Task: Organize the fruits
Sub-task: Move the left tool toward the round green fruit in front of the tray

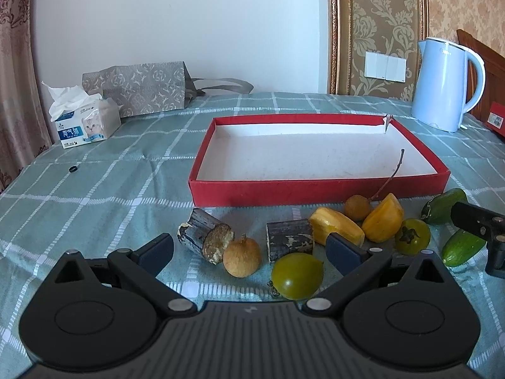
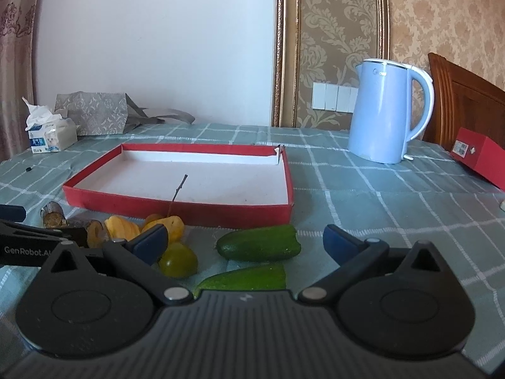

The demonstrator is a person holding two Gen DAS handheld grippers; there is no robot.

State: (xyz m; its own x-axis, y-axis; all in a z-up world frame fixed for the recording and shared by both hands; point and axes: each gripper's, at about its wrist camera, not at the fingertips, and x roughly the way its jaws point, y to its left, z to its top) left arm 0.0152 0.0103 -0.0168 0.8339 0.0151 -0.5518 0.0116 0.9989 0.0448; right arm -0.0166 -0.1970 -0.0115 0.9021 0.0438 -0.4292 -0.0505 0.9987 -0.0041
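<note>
A shallow red box (image 1: 315,189) (image 2: 176,205) with a white floor lies on the checked cloth, holding nothing. In front of it sit two sugarcane pieces (image 1: 205,237) (image 1: 290,241), two brown longans (image 1: 242,259) (image 1: 356,207), two yellow jackfruit pieces (image 1: 334,229) (image 1: 383,219), two green tomatoes (image 1: 296,276) (image 1: 412,237) and two cucumber halves (image 2: 258,242) (image 2: 246,279). My left gripper (image 1: 251,248) is open, low over a longan and a green tomato. My right gripper (image 2: 246,241) is open around the cucumber halves.
A pale blue kettle (image 2: 388,110) stands at the back right, with a red carton (image 2: 479,159) beside it. A tissue pack (image 1: 83,124) and a grey patterned bag (image 1: 135,88) sit at the back left. A small black ring (image 1: 73,169) lies on the cloth.
</note>
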